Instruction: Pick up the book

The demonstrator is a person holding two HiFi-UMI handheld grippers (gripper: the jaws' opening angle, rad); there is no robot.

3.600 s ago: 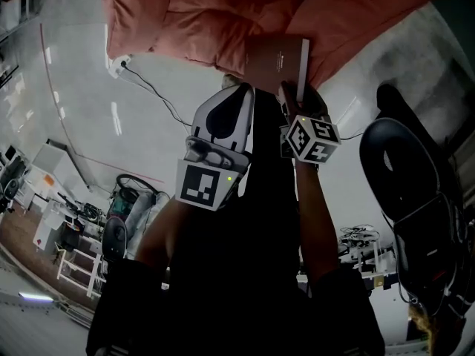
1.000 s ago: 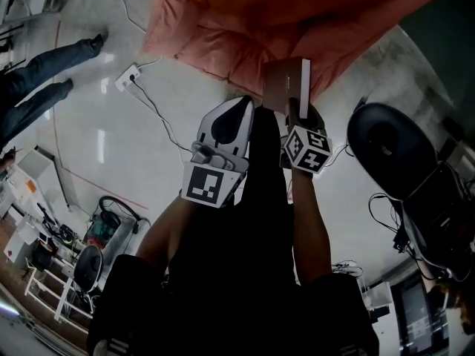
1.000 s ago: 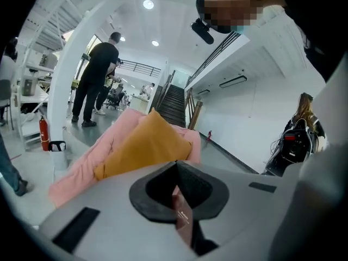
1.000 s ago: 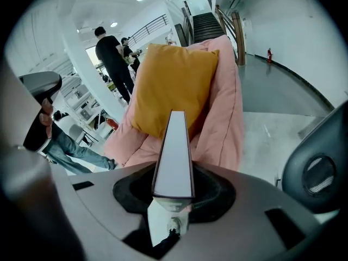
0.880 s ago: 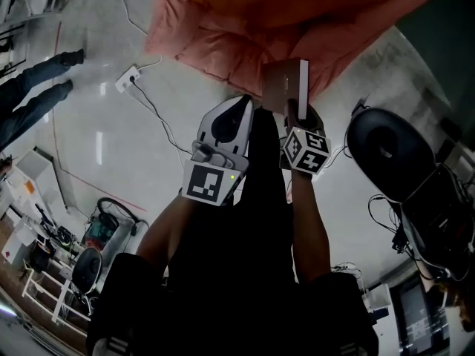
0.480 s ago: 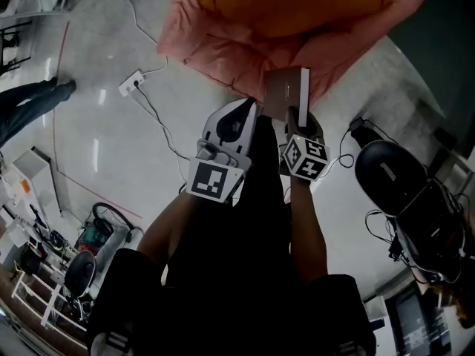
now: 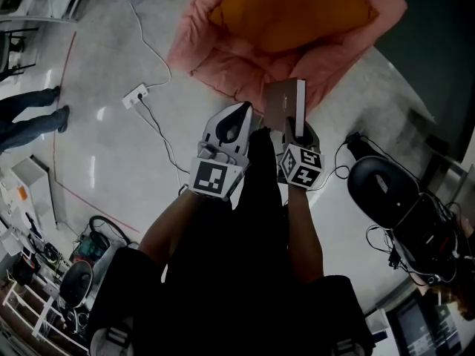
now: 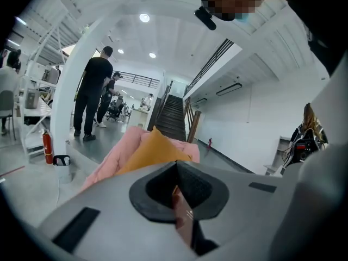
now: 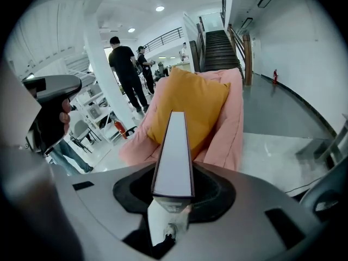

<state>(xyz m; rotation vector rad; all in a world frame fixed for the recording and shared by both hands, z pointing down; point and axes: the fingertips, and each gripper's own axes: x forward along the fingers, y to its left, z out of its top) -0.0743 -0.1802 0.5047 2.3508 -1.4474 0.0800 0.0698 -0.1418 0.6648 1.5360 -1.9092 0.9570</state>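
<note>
Book (image 7: 284,102) bottom behind right gripper (image 7: 294,130)

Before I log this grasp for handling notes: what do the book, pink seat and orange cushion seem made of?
The book: paper block, matt white page edges, thin dark brown cover, probably card. The pink seat: soft puffy fabric, creased and sagging, likely stuffed. The orange cushion: smooth matt cloth; its weave is too small to tell.

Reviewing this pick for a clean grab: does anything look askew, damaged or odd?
Nothing damaged. The book sits straight in the right claw, but it is pinched only at its near end, so most of it sticks out unsupported.
</note>
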